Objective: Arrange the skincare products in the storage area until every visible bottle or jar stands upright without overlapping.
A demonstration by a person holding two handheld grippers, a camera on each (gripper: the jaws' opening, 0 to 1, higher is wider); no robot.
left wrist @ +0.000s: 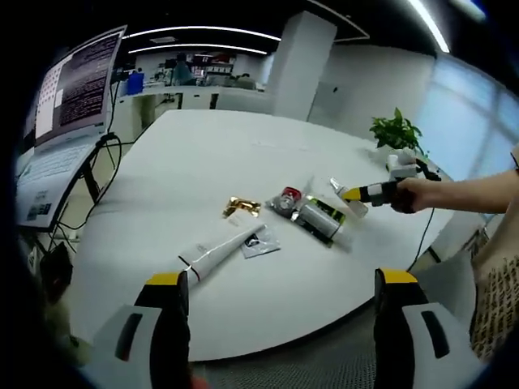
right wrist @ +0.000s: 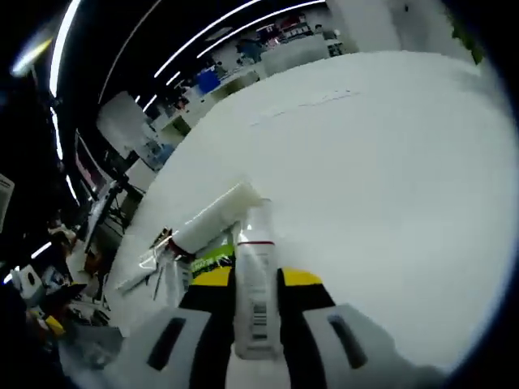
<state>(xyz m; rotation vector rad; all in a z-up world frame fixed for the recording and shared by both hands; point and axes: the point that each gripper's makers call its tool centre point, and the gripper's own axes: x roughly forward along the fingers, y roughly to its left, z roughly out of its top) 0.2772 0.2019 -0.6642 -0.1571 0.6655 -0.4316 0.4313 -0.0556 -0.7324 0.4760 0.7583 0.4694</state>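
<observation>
Right gripper point(right wrist: 258, 304): the fingers pinch a small clear bottle point(right wrist: 253, 284) with a barcode label and a red band near its neck. The bottle lies along the fingers, its cap end pointing away from the camera over the white desk point(right wrist: 389, 162). Just beyond the bottle's tip lies a white tube point(right wrist: 212, 217), with a green-labelled pack point(right wrist: 209, 261) beside it.

Left gripper point(left wrist: 280, 304): the fingers stand spread with nothing between them, held off the desk's near edge. In the left gripper view, the closest item to them is the white tube point(left wrist: 212, 255) with a small sachet point(left wrist: 261, 241) touching it; farther on lie a gold item point(left wrist: 242, 206), a red-topped jar point(left wrist: 286, 199) and the green-labelled pack point(left wrist: 320, 219). The right gripper point(left wrist: 357, 194) reaches into that cluster from the right, a hand point(left wrist: 415, 194) behind it.

Judgement on the step in hand: the held bottle needs turning base-down and setting on bare desk clear of the tube and pack, released only once it stands steady. The narrow base suggests it may tip.

Limits: the bottle's base is hidden between the fingers, and its label text is illegible. What the gold item is cannot be determined. A potted plant point(left wrist: 397, 130) stands at the far desk edge.
</observation>
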